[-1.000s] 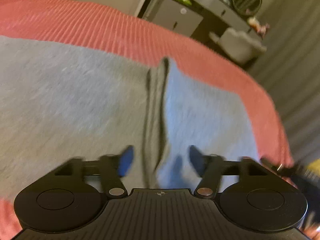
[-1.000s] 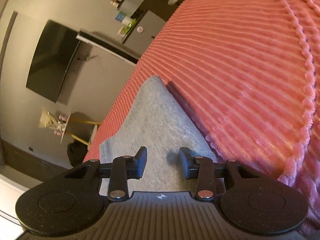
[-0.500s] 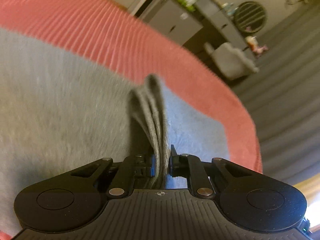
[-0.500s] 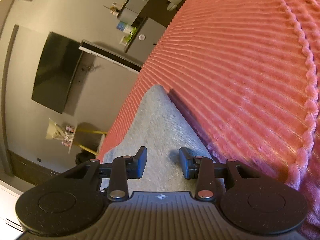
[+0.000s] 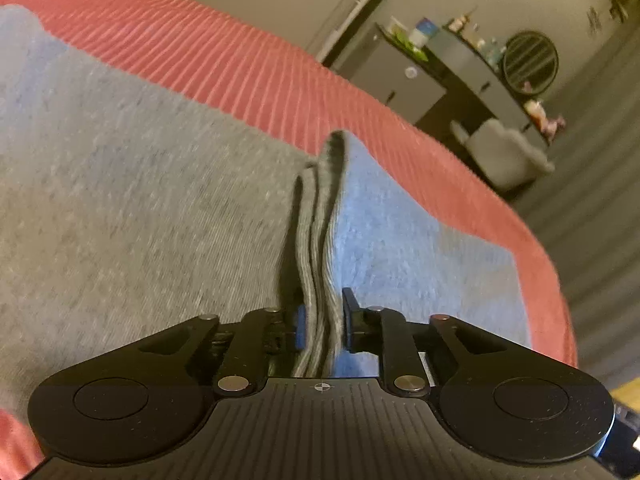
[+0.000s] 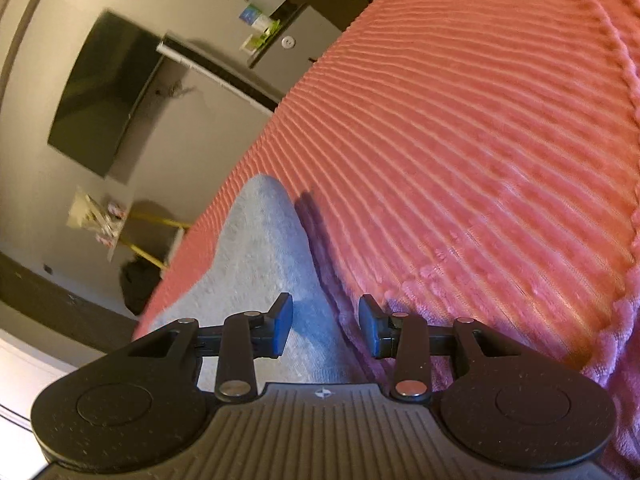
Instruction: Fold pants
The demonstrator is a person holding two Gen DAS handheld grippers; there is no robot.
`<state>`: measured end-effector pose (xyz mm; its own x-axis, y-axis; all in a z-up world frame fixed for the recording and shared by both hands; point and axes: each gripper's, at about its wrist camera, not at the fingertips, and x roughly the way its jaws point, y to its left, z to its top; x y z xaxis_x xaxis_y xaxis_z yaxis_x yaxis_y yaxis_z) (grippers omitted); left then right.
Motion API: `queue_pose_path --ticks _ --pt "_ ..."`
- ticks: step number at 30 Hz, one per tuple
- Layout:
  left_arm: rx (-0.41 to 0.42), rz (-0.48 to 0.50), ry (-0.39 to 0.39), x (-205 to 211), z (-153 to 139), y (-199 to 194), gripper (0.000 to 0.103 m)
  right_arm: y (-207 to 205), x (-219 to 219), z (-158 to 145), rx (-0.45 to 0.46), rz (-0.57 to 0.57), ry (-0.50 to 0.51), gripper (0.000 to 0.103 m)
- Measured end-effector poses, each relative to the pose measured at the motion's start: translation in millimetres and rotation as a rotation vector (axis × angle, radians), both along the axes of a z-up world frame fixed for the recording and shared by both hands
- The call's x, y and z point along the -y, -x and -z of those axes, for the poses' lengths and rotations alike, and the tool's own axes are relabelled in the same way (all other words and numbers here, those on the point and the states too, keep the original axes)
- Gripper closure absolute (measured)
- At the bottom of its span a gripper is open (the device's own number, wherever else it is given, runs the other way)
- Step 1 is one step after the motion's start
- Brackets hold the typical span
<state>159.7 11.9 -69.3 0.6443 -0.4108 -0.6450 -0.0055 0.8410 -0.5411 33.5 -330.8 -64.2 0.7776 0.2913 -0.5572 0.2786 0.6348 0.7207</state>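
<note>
The grey pants [image 5: 140, 208] lie spread on a pink ribbed bedspread [image 5: 248, 68]. My left gripper [image 5: 322, 320] is shut on a raised stack of layered pant edges [image 5: 320, 216] that runs away from the fingers as a ridge. In the right wrist view a narrow end of the grey pants [image 6: 264, 248] lies on the bedspread [image 6: 480, 140]. My right gripper [image 6: 325, 326] is open just above the pants' edge, which passes between the fingers; the right fingertip is over the bedspread.
The bed edge curves off to the right in the left wrist view [image 5: 552, 280]. Beyond it stand a dark dresser with small items [image 5: 436, 64] and a pale chair [image 5: 504, 152]. A wall television [image 6: 104, 96] and a yellow-legged stand [image 6: 156, 240] lie past the bed's far edge.
My left gripper went from open around the pant edge to shut on the layered fold, and the view has since tilted. My right gripper has stayed open and shifted toward the pants' edge.
</note>
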Motion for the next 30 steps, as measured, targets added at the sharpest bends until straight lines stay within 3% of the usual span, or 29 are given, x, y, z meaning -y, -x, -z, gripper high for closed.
queue_pose_path --ticks 2,5,7,10,12,15,16,21,23,27,30 --pt "0.017 -0.003 0.006 -2.0 0.6 -3.6 0.074 -2.3 -7.5 -5.5 -0.004 -0.011 0.06 0.066" --pt "0.028 -0.018 0.07 -13.4 5.2 2.4 0.059 -2.9 -19.4 -16.3 0.005 -0.023 0.164 0.066" --pt "0.038 -0.016 0.098 -15.0 8.0 2.7 0.051 -1.0 -32.0 -25.8 0.025 -0.026 0.285 0.066" --pt "0.063 0.005 0.055 -7.3 7.6 -1.8 0.047 -4.8 -64.4 -42.9 0.115 -0.085 0.506 0.071" --pt "0.073 0.02 0.019 -0.8 9.0 -5.2 0.044 -19.3 -86.4 -42.9 0.139 -0.184 0.609 0.072" --pt "0.099 0.057 -0.019 4.6 7.5 -6.3 0.04 -58.7 -99.6 -27.8 0.044 -0.278 0.738 0.078" --pt "0.099 0.064 -0.016 4.5 7.5 -6.8 0.038 -74.6 -98.5 -23.1 -0.002 -0.284 0.781 0.086" --pt "0.103 0.082 0.005 0.3 10.3 -7.5 0.034 -138.5 -82.8 -30.4 -0.036 -0.231 0.843 0.087" --pt "0.106 0.09 0.0 -0.4 10.7 -7.3 0.034 -154.0 -78.1 -26.5 -0.091 -0.231 0.808 0.084" --pt "0.103 0.089 0.025 -2.7 11.1 -8.5 0.034 -122.2 -79.1 -29.4 -0.061 -0.243 0.782 0.084" --pt "0.096 0.083 0.053 -6.9 12.5 -9.0 0.034 -66.7 -68.7 -33.4 -0.076 -0.257 0.662 0.084"
